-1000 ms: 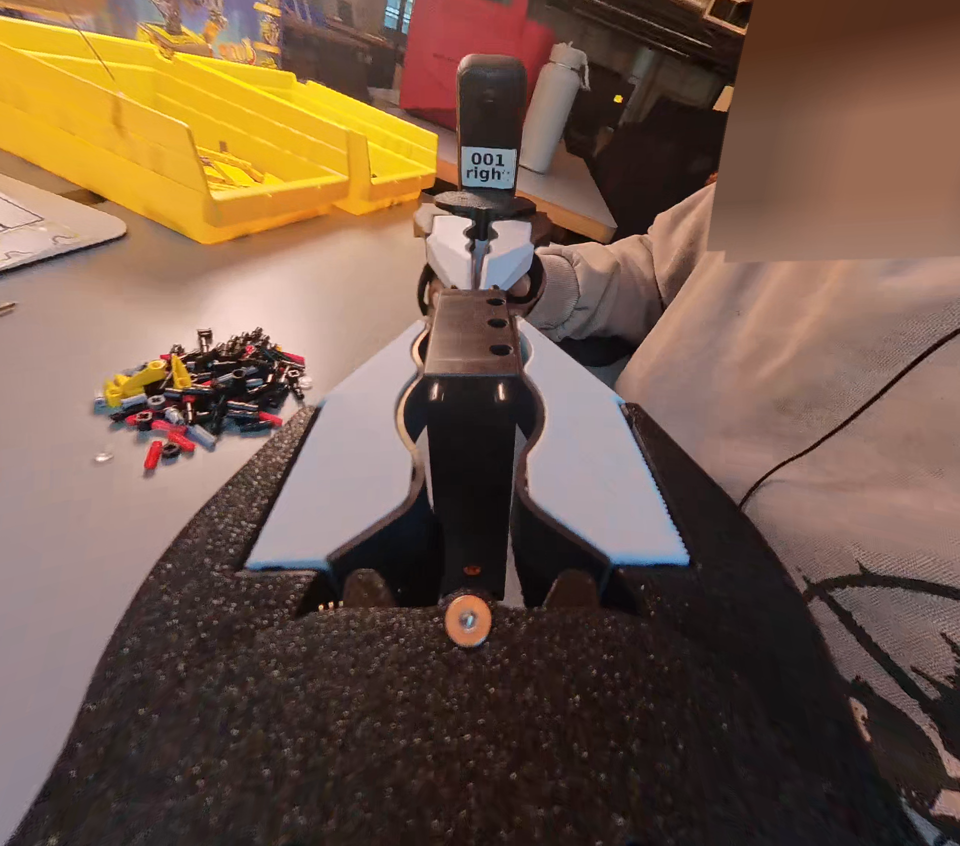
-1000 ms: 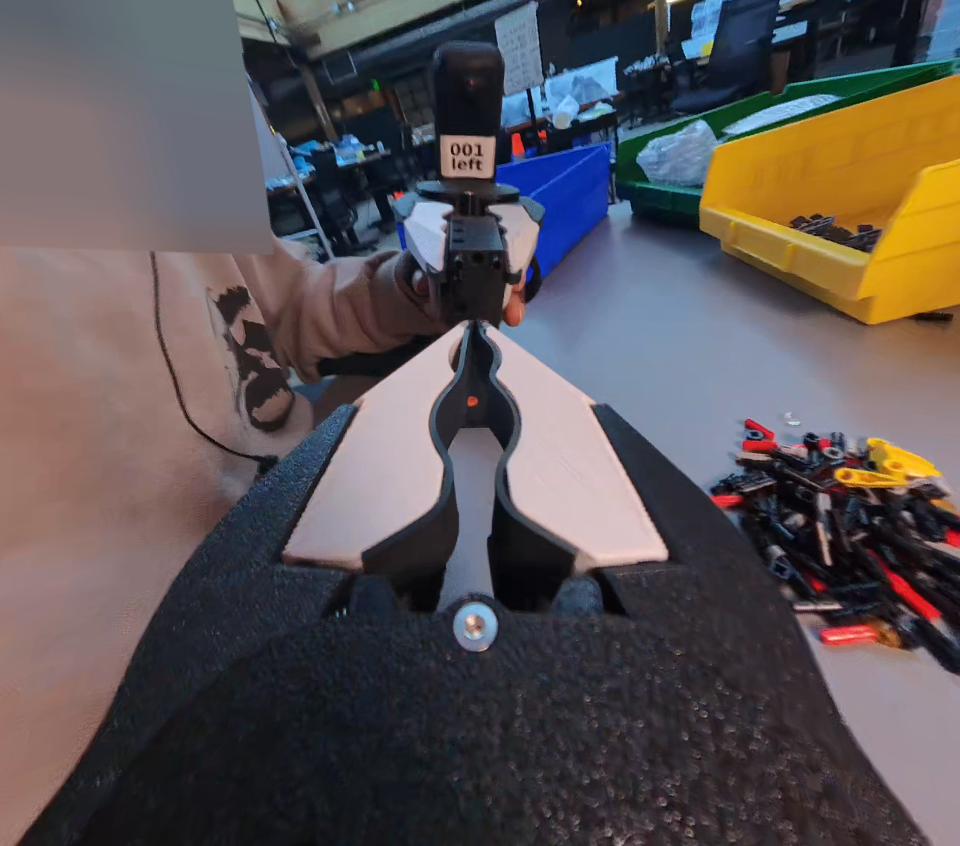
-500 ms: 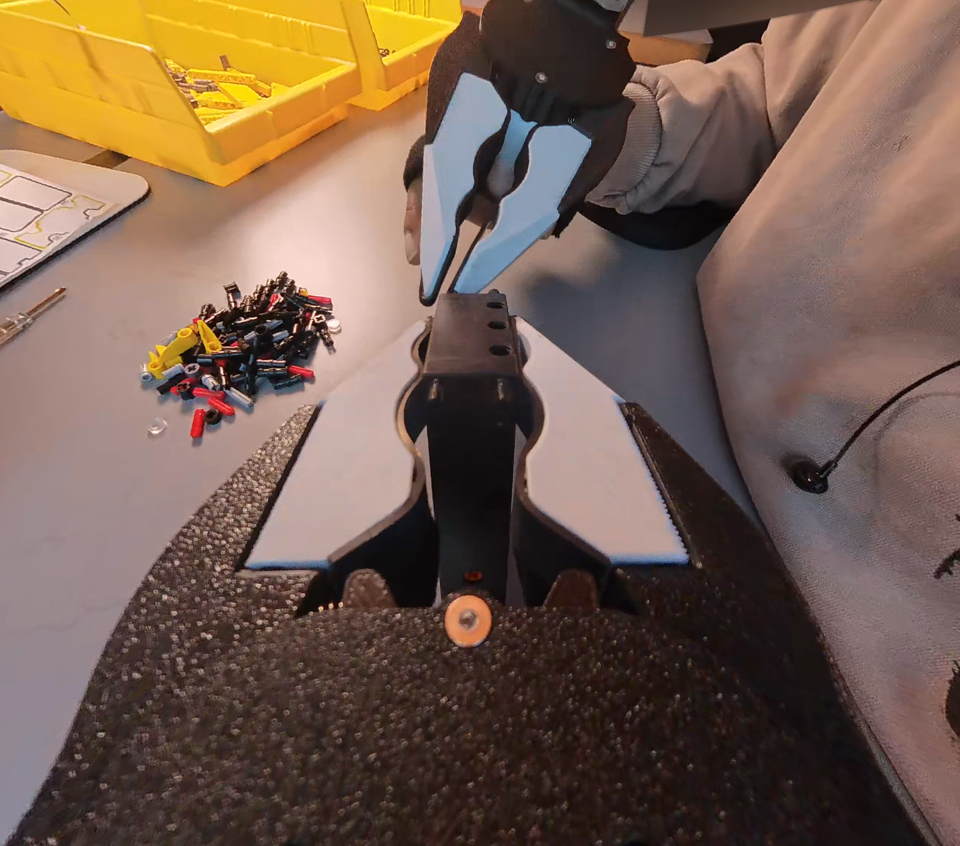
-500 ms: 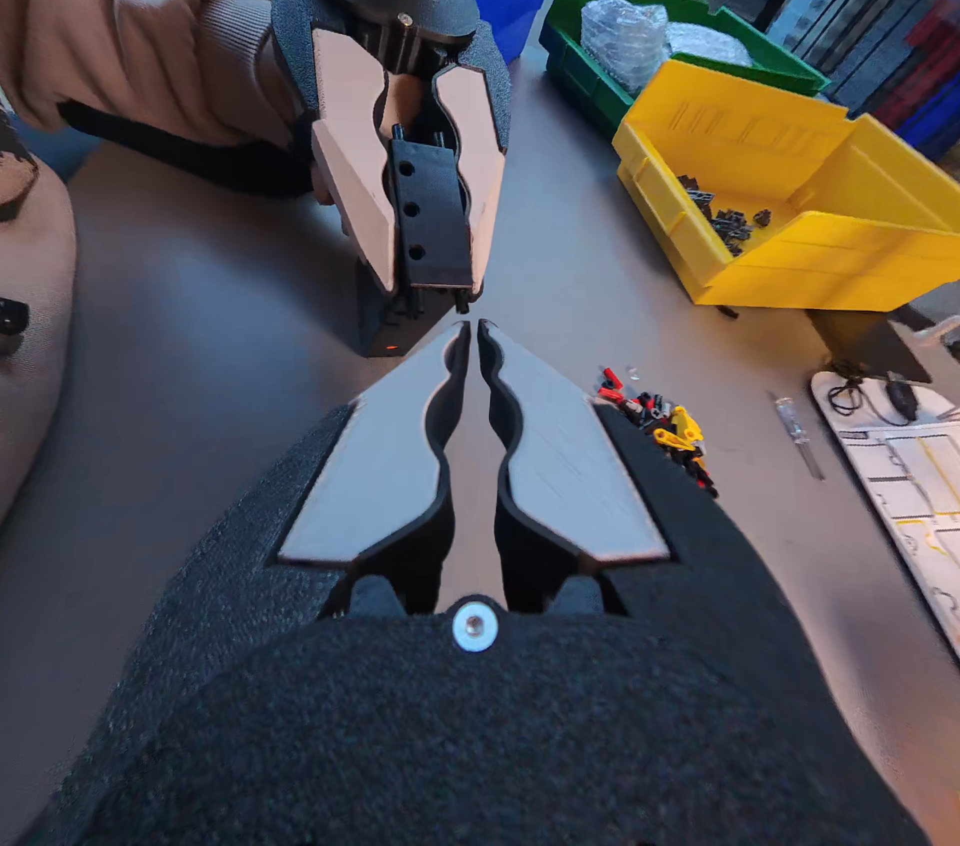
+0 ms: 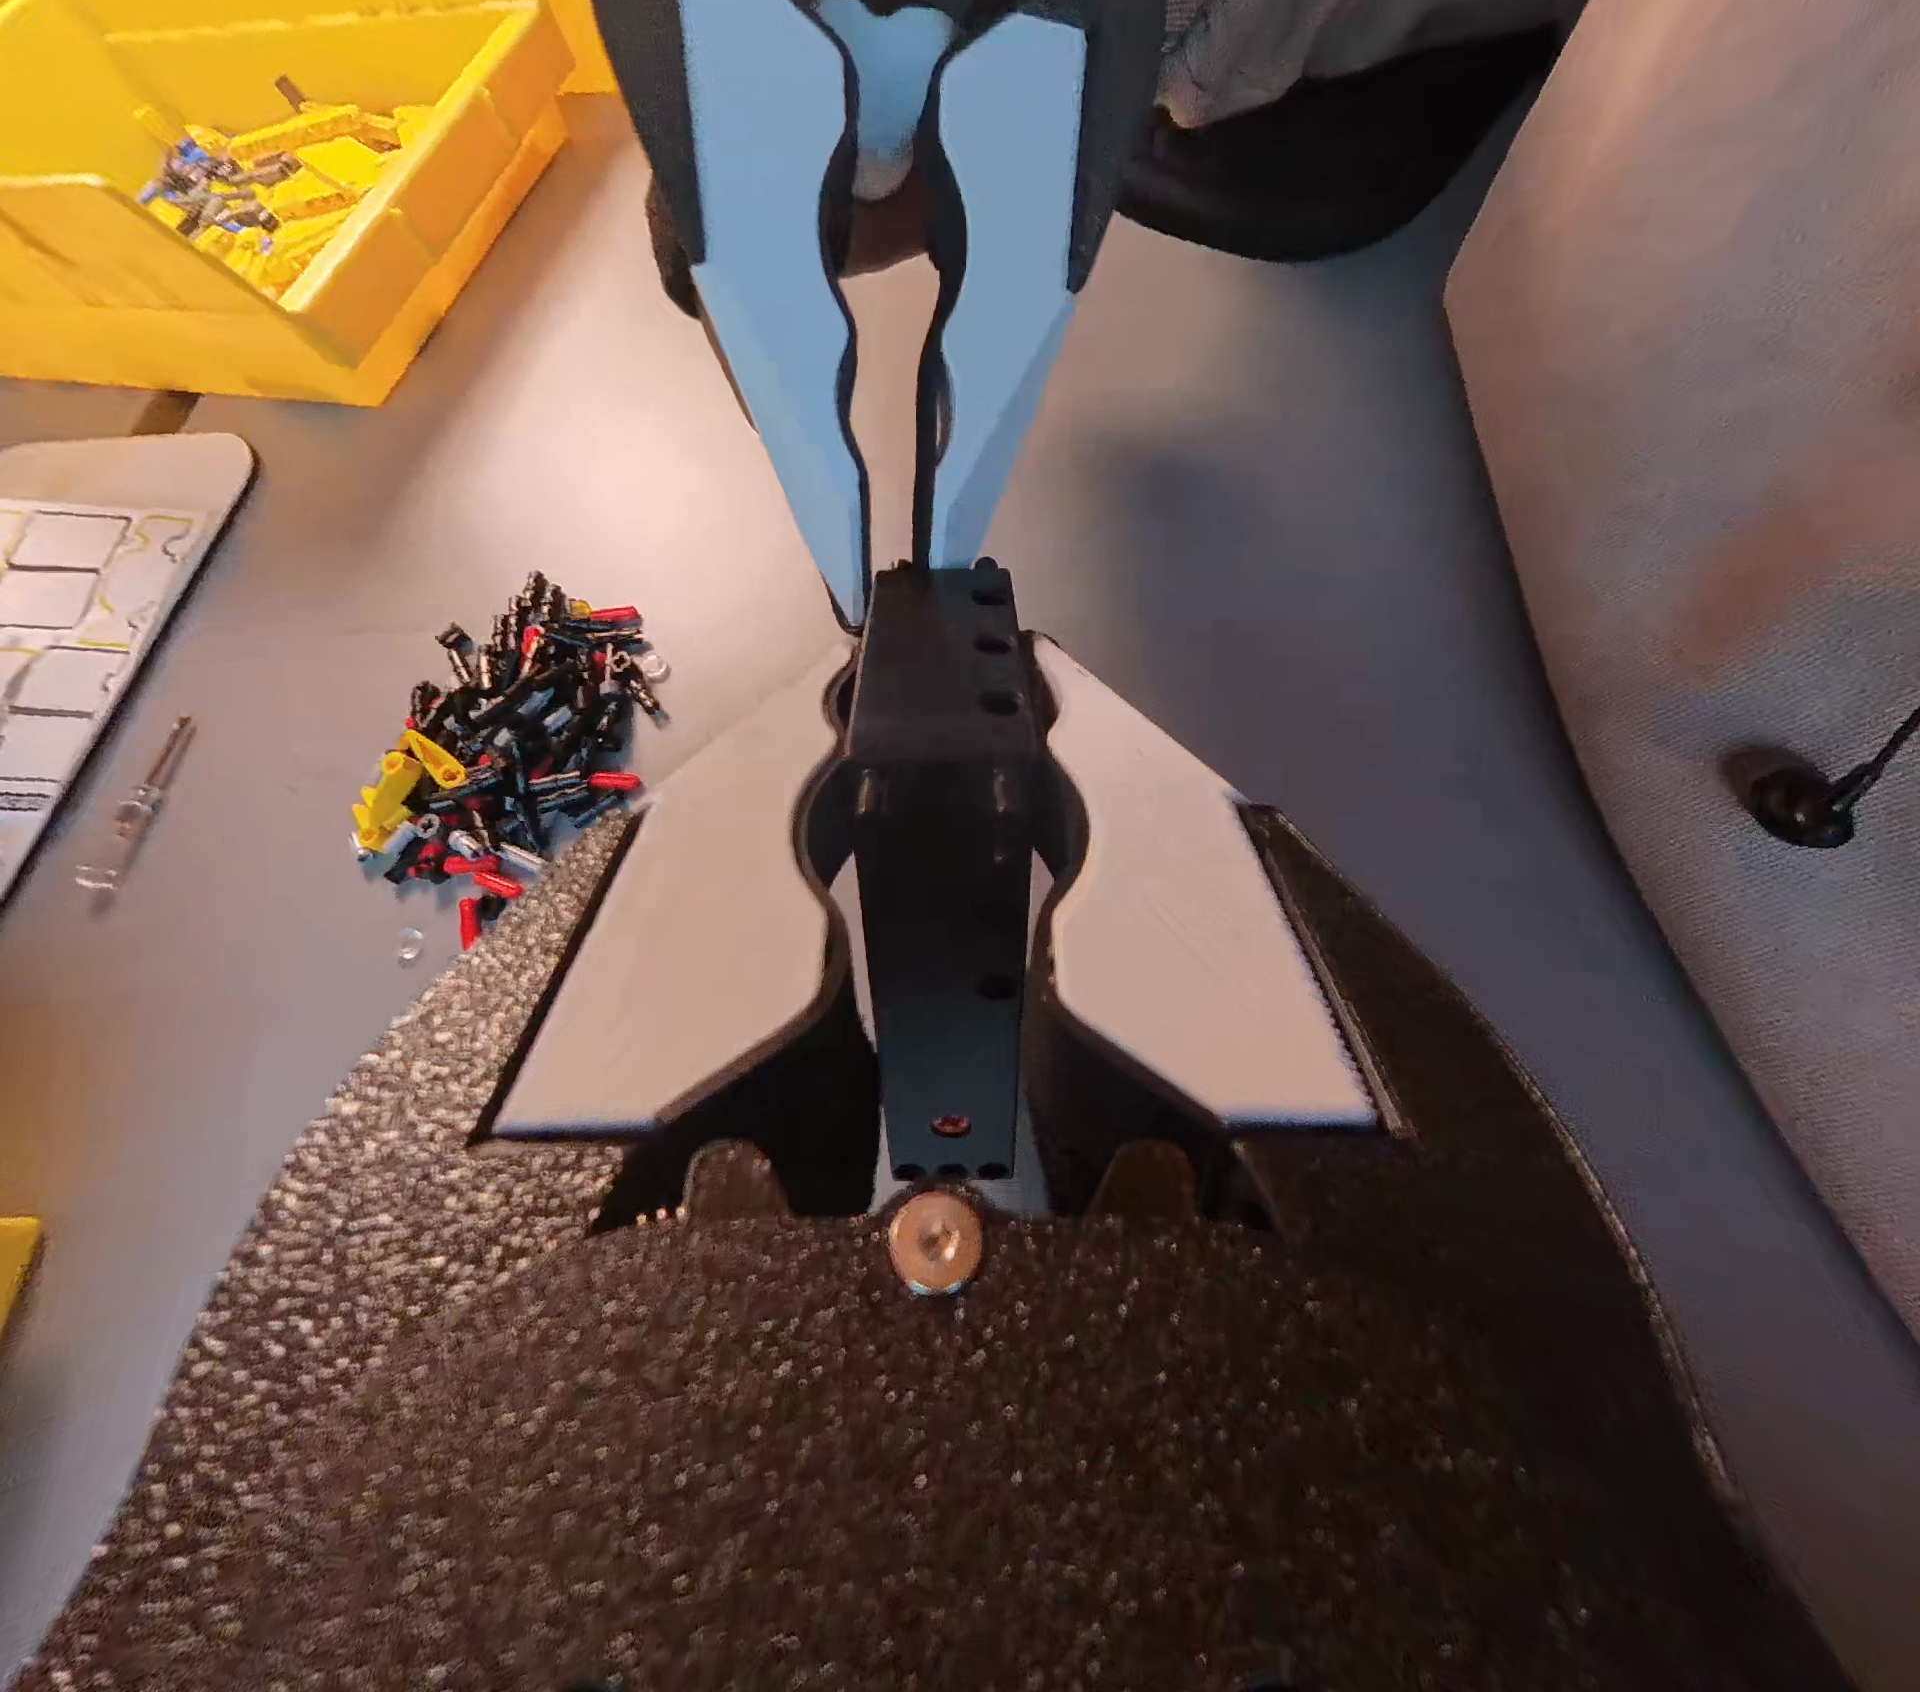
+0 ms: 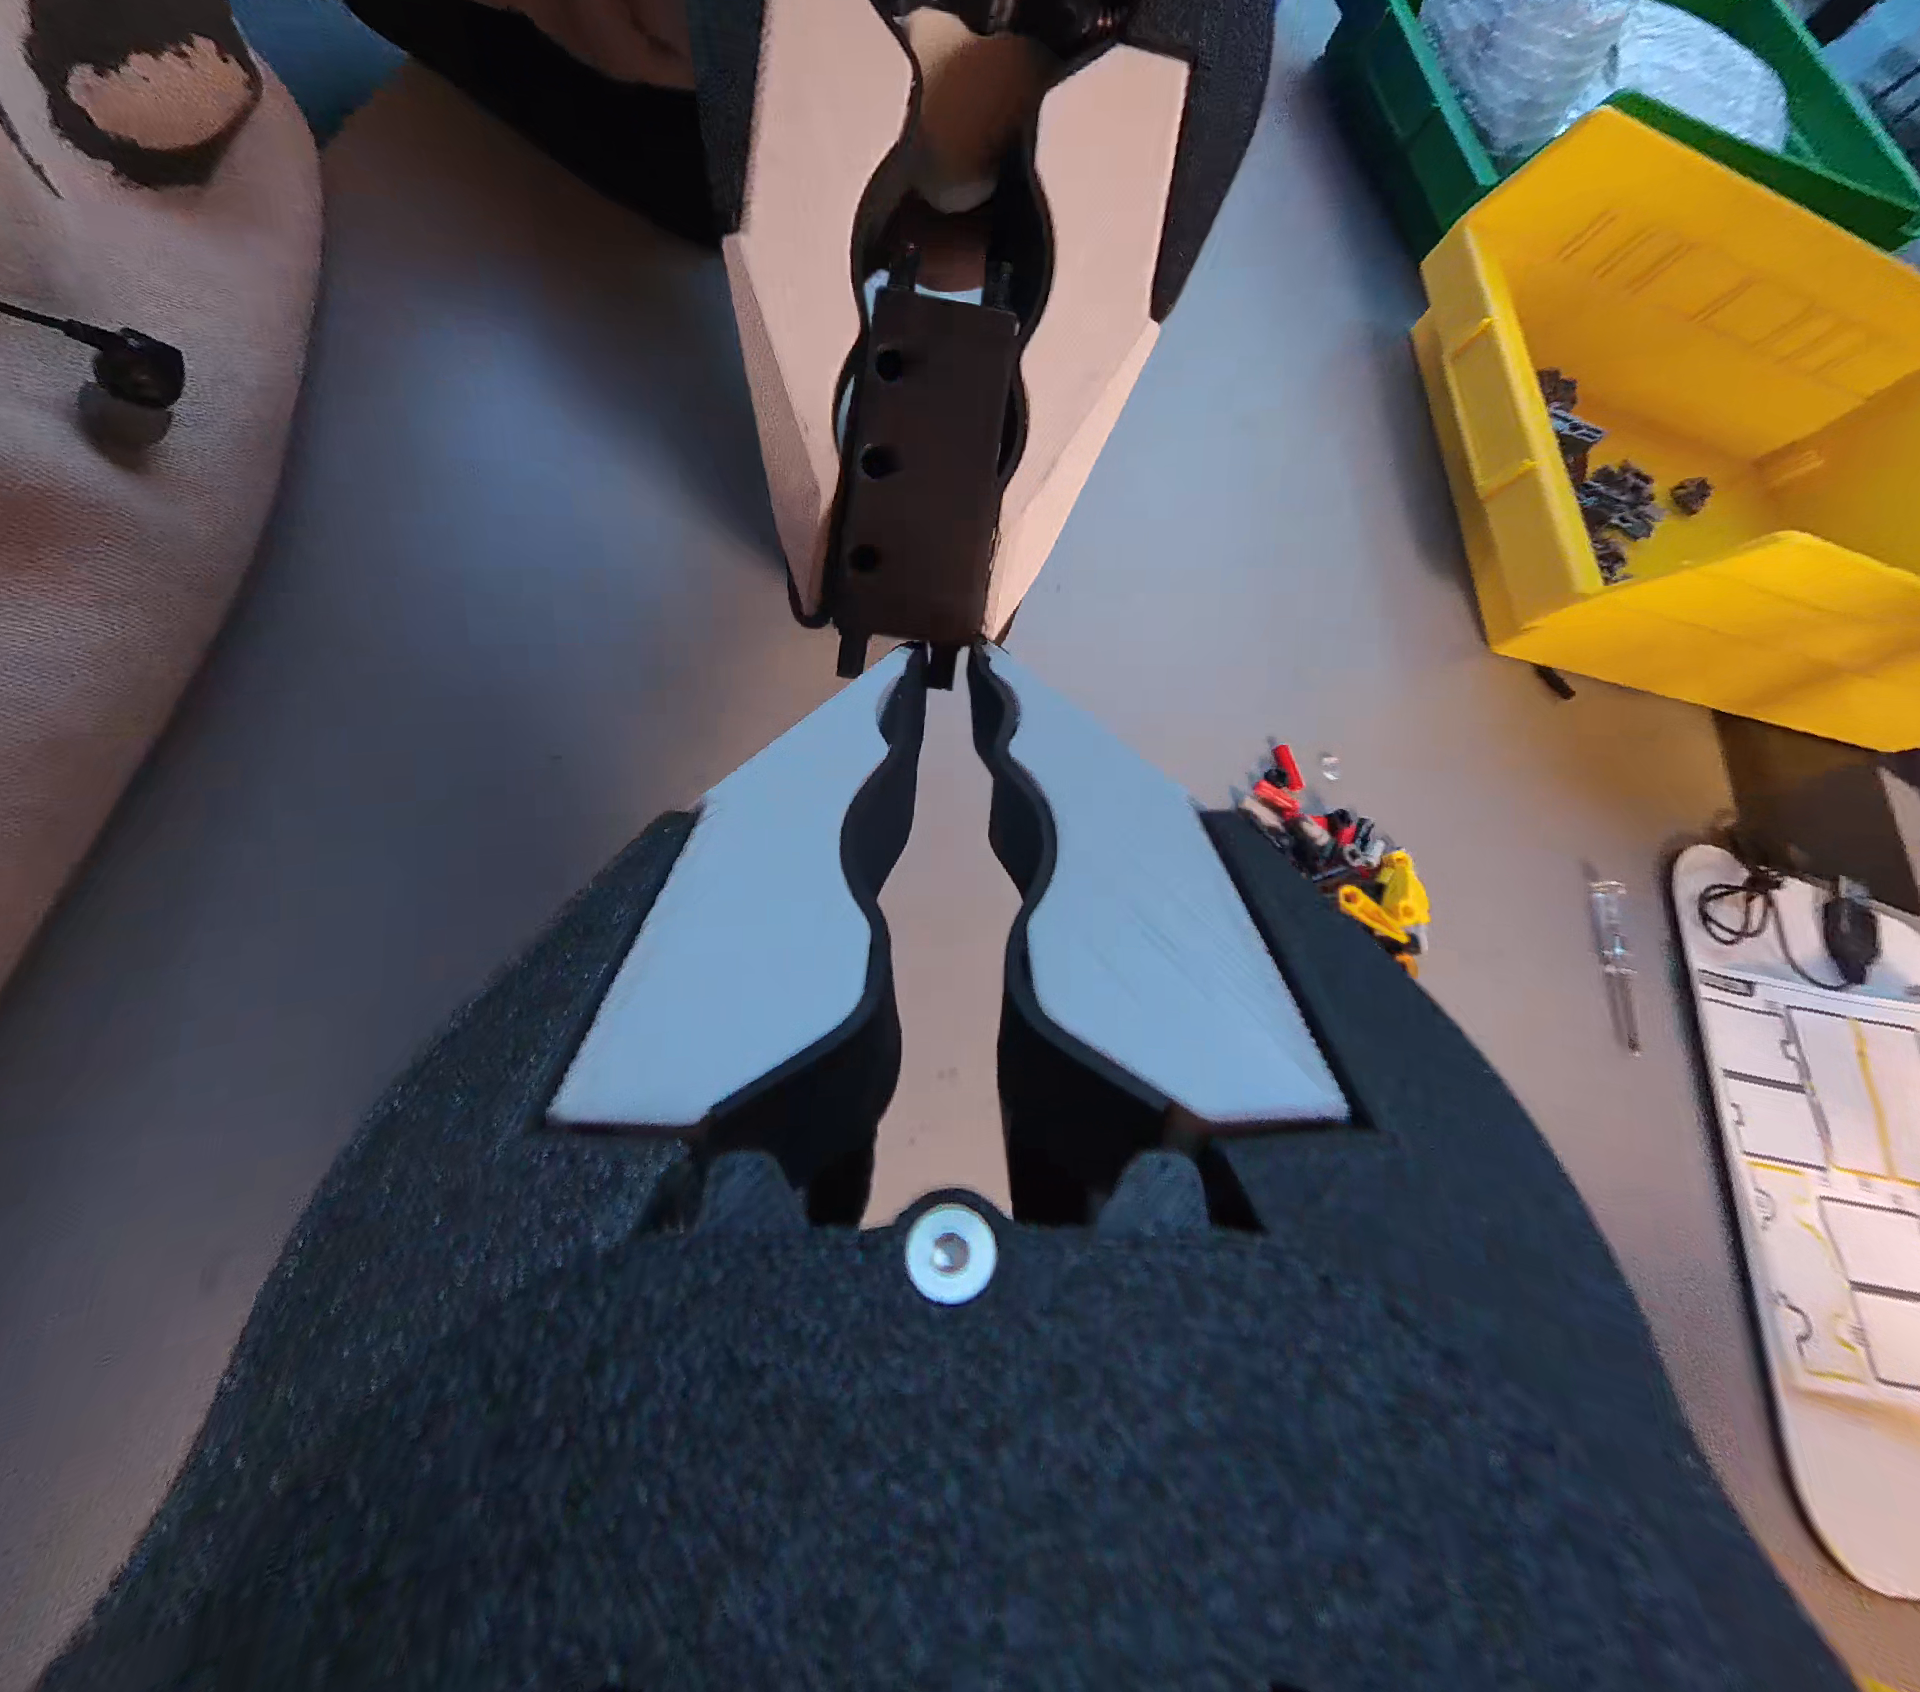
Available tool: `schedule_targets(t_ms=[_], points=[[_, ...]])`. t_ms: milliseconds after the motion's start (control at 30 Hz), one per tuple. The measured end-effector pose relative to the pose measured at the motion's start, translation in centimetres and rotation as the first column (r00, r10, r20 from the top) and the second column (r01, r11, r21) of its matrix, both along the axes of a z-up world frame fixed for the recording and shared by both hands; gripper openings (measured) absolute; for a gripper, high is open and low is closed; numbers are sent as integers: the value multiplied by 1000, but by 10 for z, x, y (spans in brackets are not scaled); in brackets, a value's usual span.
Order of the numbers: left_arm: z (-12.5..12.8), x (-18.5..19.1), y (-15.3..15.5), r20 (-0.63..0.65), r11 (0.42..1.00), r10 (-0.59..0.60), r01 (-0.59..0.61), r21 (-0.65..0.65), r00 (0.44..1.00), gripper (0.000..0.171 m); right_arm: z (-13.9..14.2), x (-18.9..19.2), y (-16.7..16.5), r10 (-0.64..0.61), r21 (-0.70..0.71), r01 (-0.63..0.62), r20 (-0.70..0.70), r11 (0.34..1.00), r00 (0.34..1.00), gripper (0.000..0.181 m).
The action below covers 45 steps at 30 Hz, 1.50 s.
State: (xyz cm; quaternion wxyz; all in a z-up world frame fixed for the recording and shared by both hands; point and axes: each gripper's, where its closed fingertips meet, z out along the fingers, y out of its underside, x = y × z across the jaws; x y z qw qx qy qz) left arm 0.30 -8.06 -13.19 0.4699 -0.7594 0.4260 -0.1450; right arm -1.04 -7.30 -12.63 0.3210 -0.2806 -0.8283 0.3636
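Note:
My left gripper (image 5: 940, 666) is shut on a long black block with holes (image 5: 940, 811), which lies lengthwise between its fingers, above the grey table. My right gripper (image 6: 940, 655) points straight at it, tip to tip. Its fingers are closed to a narrow gap around a small black pin (image 6: 940, 668) at the block's far end. The right wrist view shows the left gripper (image 6: 904, 619) opposite, clamping the block (image 6: 920, 458). The left wrist view shows the right gripper (image 5: 894, 588) reaching the block's end.
A pile of small black, red and yellow parts (image 5: 520, 749) (image 6: 1340, 853) lies beside the grippers. Yellow bins (image 5: 208, 354) (image 6: 1714, 624) and a green bin (image 6: 1392, 32) stand behind. A white printed sheet (image 5: 83, 603) (image 6: 1818, 1175) and a small tool (image 6: 1616, 967) lie near. The person's sweatshirt (image 5: 1714, 395) is close. My two grippers' fingertips are within a few centimetres of each other.
Both grippers have tilted down toward the table and come together. The right gripper's tips have moved up to the end of the block held in the left gripper.

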Motion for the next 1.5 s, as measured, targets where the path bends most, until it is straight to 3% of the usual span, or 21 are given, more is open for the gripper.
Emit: schedule_targets(t_ms=[267, 500, 600, 667, 700, 733, 867, 933, 1033, 1100, 1167, 1233, 1333, 1500], points=[[-9, -13, 13, -262, 993, 87, -61, 105, 961, 26, -5, -6, 11, -66, 91, 65, 10, 994, 998, 1], [5, -8, 12, -53, 995, 85, -82, 62, 995, 27, 12, -2, 11, -57, -82, 53, -53, 995, 997, 1], [10, -6, 9, -22, 996, 69, -67, 62, 997, 27, 20, 2, 8, -44, -150, 32, -75, 988, 996, 1], [10, -37, 13, -43, 983, 170, -166, 77, 985, 27, 26, 7, 26, -92, -160, 76, -91, 984, 992, 1], [12, -62, 11, 1, 969, 235, -235, 73, 972, 26, 41, 14, 47, -151, -237, 120, -118, 964, 981, 1], [15, -69, 5, 90, 972, 228, -232, 43, 970, 26, 48, 21, 61, -183, -269, 143, -128, 953, 975, 0], [26, -37, 14, 130, 988, 109, -122, 96, 986, 27, 21, 9, 41, -149, -219, 126, -90, 967, 985, 3], [30, -39, 18, 187, 990, 110, -125, 71, 976, 27, 10, 3, 59, -214, -197, 199, -59, 960, 975, 3], [30, -49, 26, 353, 983, 166, -183, 15, 921, 27, -1, -12, 95, -365, -188, 349, -54, 918, 930, 3], [33, -47, 27, 484, 987, 156, -157, -38, 861, 26, -18, -28, 112, -422, -74, 419, -39, 905, 906, 3], [37, -44, 27, 532, 989, 144, -145, -40, 835, 26, -39, -44, 119, -439, 3, 439, -8, 898, 898, 3], [39, -43, 27, 544, 989, 139, -143, -34, 828, 26, -63, -52, 123, -455, 46, 453, 46, 890, 889, 23], [34, -42, 23, 522, 988, 148, -150, -37, 840, 26, -51, -51, 111, -399, 4, 399, -4, 917, 917, 56], [17, -41, 25, 370, 981, 191, -193, -32, 909, 26, 6, -29, 40, -145, -184, 132, -59, 974, 988, 39]])
